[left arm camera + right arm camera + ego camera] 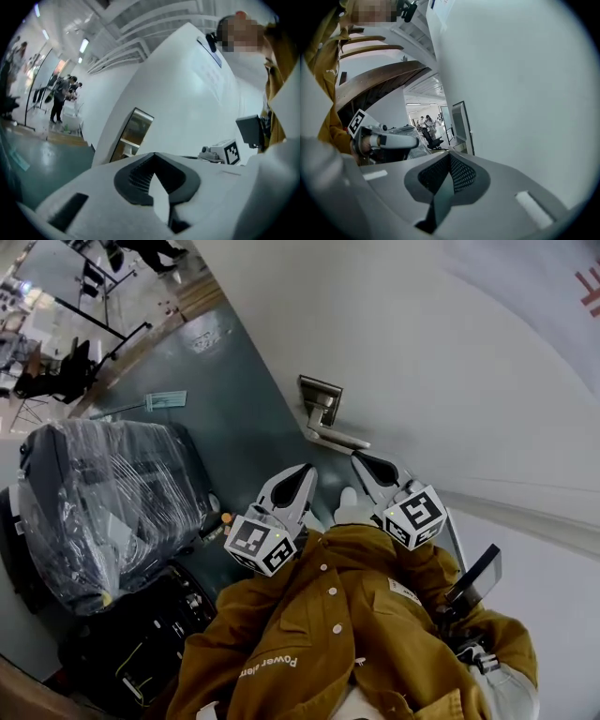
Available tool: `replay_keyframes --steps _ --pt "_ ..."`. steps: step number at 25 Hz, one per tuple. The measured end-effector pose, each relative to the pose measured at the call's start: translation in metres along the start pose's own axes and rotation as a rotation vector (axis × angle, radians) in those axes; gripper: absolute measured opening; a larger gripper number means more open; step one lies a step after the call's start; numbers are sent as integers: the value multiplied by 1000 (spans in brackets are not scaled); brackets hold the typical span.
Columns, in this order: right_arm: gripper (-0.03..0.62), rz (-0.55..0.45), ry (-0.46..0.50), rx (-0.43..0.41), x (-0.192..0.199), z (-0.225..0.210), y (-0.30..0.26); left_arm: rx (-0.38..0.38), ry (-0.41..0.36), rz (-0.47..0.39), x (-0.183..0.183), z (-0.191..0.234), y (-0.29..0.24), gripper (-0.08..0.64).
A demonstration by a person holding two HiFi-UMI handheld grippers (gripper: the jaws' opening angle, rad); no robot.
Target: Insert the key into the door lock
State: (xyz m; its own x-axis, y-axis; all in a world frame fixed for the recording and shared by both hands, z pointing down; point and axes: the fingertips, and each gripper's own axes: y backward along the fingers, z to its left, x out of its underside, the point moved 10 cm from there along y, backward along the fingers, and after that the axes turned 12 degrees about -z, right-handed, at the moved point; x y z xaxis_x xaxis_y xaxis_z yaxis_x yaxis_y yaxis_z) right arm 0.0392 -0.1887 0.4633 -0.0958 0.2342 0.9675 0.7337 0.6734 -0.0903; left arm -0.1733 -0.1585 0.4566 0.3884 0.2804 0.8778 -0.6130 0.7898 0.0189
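A silver lever handle [336,437] on a square metal plate [320,390] sits on the white door [422,352]. My left gripper [305,471] points up toward it from just below and to the left, jaws shut with nothing between them [153,154]. Close under the free end of the handle, my right gripper [357,457] has its jaws together at the tips [450,154]. I see no key in any view, and no keyhole shows. Each gripper appears in the other's view: the right gripper [224,152] and the left gripper [382,139].
A dark case wrapped in clear plastic [103,502] stands on the teal floor [234,399] at the left, with a black bag [141,643] below it. The person's mustard jacket [328,634] fills the bottom. People stand far down the hall [61,96].
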Motion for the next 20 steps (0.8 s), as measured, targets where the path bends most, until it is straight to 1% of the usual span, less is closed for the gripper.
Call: replay_keyframes --steps 1,3,5,6,11,20 --pt "5 1 13 8 0 1 -1 3 -47 13 -4 -7 -1 3" --pt "5 9 33 32 1 3 0 0 -106 43 -7 -18 -1 2" --pt "5 11 43 47 2 6 1 -2 -154 64 -7 -26 -2 2" --pt "5 7 45 49 3 7 1 2 -162 69 -6 -27 -3 3" --pt "5 -14 44 45 0 11 2 12 -153 83 -5 -29 -8 3" --pt "5 -21 43 61 1 14 11 4 -107 93 1 -29 -3 3"
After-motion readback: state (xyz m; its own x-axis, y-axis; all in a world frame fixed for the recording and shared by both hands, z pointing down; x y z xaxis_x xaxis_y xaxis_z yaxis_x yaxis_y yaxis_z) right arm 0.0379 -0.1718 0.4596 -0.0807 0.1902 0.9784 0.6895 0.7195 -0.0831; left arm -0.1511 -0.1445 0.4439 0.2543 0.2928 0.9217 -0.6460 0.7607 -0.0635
